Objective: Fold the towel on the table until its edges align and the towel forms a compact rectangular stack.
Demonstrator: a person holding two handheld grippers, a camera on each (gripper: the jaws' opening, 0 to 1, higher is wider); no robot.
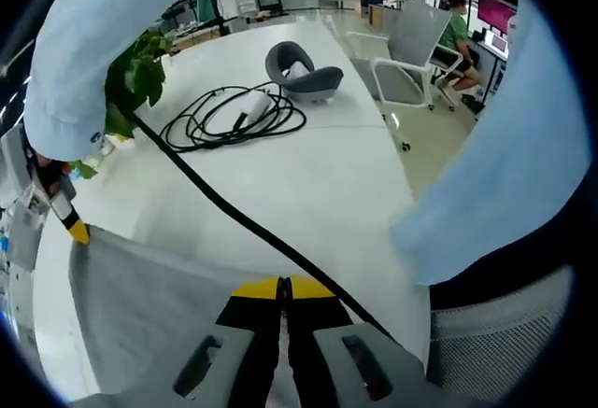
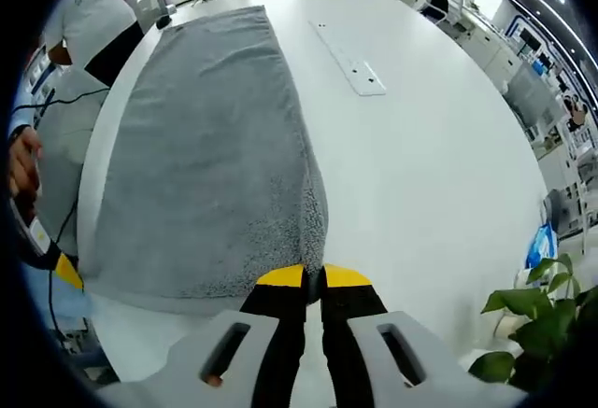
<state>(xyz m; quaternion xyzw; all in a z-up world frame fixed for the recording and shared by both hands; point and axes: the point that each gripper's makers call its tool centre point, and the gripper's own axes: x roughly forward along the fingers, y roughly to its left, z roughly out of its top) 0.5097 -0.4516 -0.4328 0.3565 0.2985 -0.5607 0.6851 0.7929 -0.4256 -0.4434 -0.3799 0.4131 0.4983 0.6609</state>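
Note:
A grey towel [image 2: 206, 147] lies stretched flat along the white table [image 2: 420, 165], its far end away from me. My right gripper [image 2: 313, 275] is shut on the towel's near right corner, where the cloth rises into the closed yellow tips. The left gripper [image 2: 65, 273] pinches the other near corner at the table's edge. In the left gripper view my left gripper [image 1: 283, 287] is shut on the towel [image 1: 149, 305], which spreads leftward to the right gripper [image 1: 79, 232], held by a hand in a light blue sleeve.
A coiled black cable [image 1: 234, 119], a grey curved headset [image 1: 304, 77] and a potted plant [image 1: 140, 72] sit on the table beyond the towel. A black cord [image 1: 234, 217] crosses near the jaws. A metal strip [image 2: 350, 58] lies right of the towel. Office chairs [image 1: 411, 53] stand behind.

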